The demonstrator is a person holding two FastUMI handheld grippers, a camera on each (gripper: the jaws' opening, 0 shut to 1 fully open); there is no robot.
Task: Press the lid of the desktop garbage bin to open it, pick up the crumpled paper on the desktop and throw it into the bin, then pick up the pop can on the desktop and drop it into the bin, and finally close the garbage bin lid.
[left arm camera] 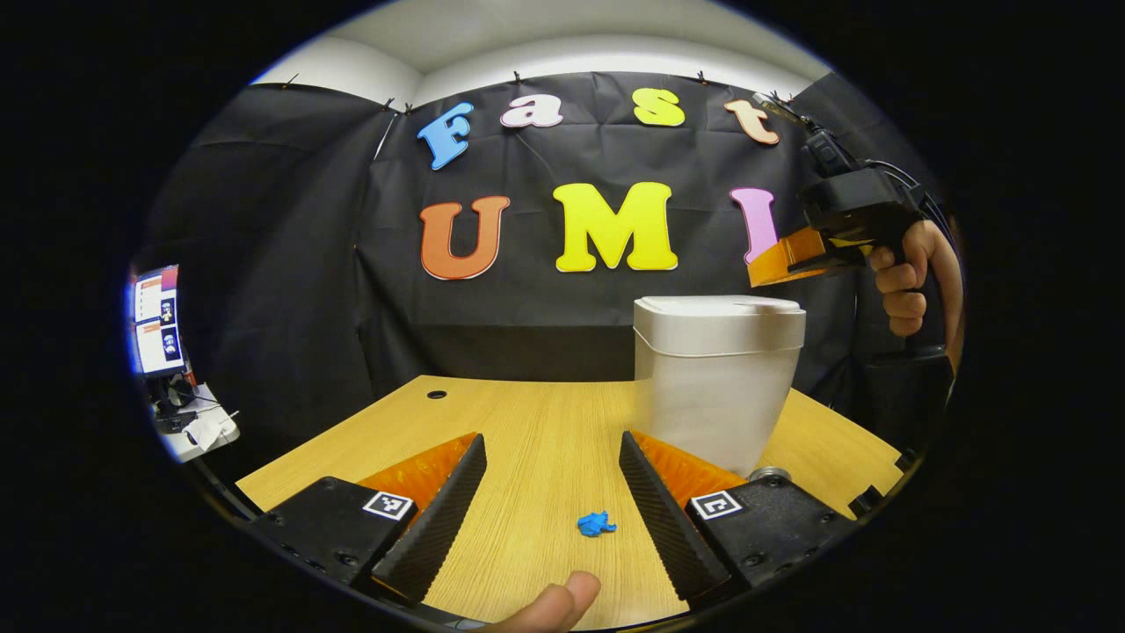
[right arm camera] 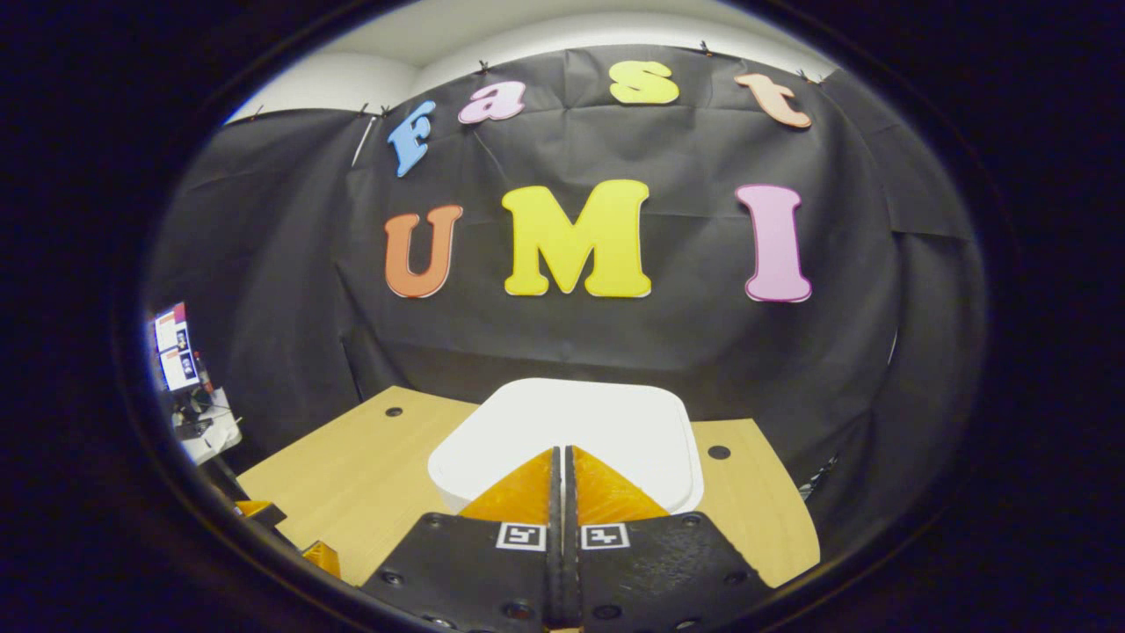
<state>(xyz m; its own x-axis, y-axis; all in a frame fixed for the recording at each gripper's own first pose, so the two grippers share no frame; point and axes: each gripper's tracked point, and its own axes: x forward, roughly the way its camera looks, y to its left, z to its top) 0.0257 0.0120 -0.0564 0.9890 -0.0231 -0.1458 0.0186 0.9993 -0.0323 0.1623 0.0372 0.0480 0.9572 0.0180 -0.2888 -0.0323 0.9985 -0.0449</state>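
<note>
The white desktop bin point(left arm camera: 716, 387) stands on the wooden table with its lid point(left arm camera: 719, 314) down. A small blue crumpled paper point(left arm camera: 596, 525) lies on the table between the fingers of my left gripper point(left arm camera: 552, 440), which is open and low over the table. The silver top of the pop can point(left arm camera: 769, 475) peeks out beside the bin's base, behind one left finger. A hand holds my right gripper point(left arm camera: 773, 264) above the bin's right side. In the right gripper view, that gripper point(right arm camera: 560, 453) is shut, empty, just over the white lid point(right arm camera: 598, 418).
The wooden table point(left arm camera: 527, 422) has a cable hole point(left arm camera: 437, 394) at its back left and another point(right arm camera: 719, 452) to the right of the bin. A monitor point(left arm camera: 156, 321) and a cluttered side desk sit far left. A thumb point(left arm camera: 554, 607) shows at the bottom edge.
</note>
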